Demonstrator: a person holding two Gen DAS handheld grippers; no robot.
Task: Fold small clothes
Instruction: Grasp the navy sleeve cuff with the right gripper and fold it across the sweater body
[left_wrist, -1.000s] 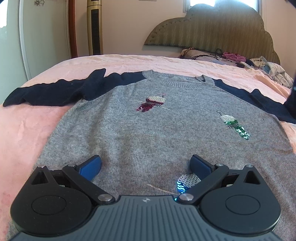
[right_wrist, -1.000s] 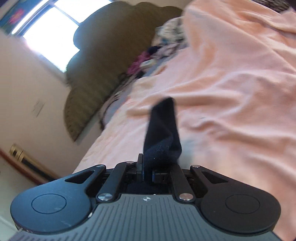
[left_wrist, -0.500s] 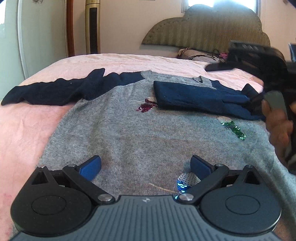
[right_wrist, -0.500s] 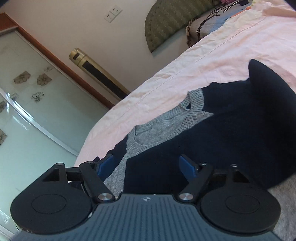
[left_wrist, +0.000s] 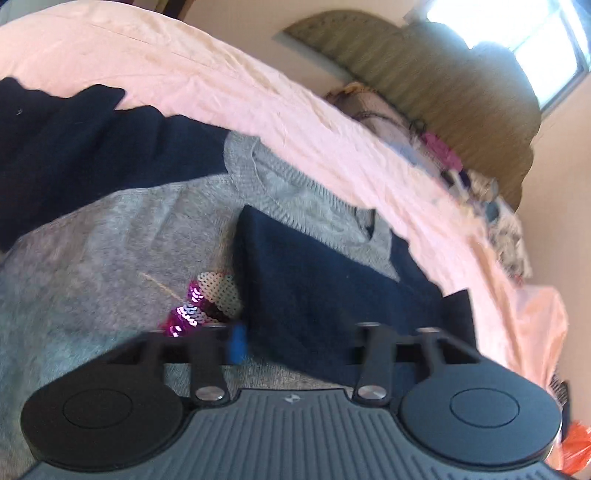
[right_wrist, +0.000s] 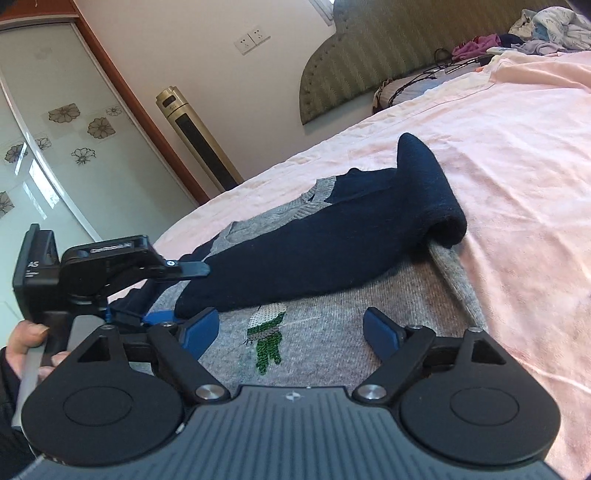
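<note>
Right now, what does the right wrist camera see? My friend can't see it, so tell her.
A grey sweater lies on a pink bedsheet, one navy sleeve folded across its chest. The open right gripper hovers over a green sequin patch; the left gripper reaches the sleeve's cuff.

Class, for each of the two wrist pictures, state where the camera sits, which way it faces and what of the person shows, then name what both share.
Left wrist: sits on the left gripper, low over the grey knitted sweater, facing the olive padded headboard; no hand shows.
Right wrist: sits on the right gripper, facing across the pink bedsheet toward the gold tower fan; the left hand and its gripper show.
Shared: the sweater, its folded navy sleeve and the headboard.
</note>
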